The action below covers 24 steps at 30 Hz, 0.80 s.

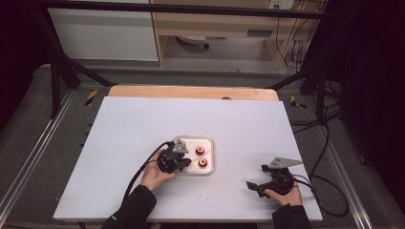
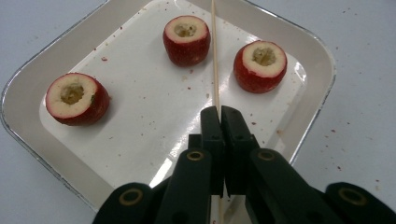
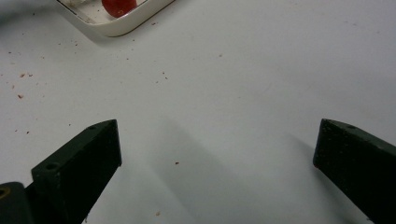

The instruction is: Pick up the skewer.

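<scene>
I am holding the left gripper (image 2: 218,112) over the near edge of the white tray (image 2: 28,88), its jaws pinched together on a thin wooden skewer (image 2: 215,56) that is running straight out from between the pads across the tray floor. The stick is passing between two of the three cored red fruits, the far one (image 2: 187,39) and the right one (image 2: 260,65), while the left one (image 2: 76,98) is sitting well apart. I am judging the skewer as very light, stiff along its length but easy to snap or let swivel, so I am gripping it near its butt end and keeping the pads square on it. The fruits, hawthorn-like with hollowed centres, are looking firm-skinned yet soft enough to split; I would be taking one by its red flanks, not the cut rim. My right gripper (image 3: 217,149) is resting over the bare table (image 3: 243,70), jaws standing wide apart with nothing between them.
</scene>
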{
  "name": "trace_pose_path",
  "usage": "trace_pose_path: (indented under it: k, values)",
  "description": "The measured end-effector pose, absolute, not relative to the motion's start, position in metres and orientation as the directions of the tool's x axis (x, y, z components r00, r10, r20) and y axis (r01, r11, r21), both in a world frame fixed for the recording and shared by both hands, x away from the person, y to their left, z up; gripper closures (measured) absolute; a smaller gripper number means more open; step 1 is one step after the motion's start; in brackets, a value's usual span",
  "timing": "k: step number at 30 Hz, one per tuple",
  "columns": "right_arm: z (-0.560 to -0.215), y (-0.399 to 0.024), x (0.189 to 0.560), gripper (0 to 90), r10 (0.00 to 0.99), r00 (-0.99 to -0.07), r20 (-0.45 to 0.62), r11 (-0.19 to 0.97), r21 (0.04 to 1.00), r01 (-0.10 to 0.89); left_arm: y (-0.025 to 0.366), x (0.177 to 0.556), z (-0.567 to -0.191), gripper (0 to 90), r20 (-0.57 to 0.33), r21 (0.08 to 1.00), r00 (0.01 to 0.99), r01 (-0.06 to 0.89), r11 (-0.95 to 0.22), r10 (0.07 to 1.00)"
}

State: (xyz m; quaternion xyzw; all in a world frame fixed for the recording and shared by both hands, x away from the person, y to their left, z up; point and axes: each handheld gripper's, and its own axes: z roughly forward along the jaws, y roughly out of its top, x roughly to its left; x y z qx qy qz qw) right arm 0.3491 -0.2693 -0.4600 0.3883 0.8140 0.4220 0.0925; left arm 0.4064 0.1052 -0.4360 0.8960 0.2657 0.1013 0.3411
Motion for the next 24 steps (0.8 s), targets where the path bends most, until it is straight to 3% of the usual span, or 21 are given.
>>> trace_pose_path:
  k: [17, 24]
  values:
    - [-0.456, -0.263, 0.349, 0.7, 0.707, -0.692, 0.145, 0.366, 0.763, 0.533, 0.114, 0.387, -0.417, 88.5, -0.005, 0.689, 0.823, 0.414, -0.595, 0.568]
    - [-0.450, -0.251, 0.350, 0.7, 0.709, -0.703, 0.057, 0.434, 0.750, 0.499, 0.112, 0.378, -0.411, 88.5, -0.009, 0.693, 0.830, 0.407, -0.595, 0.557]
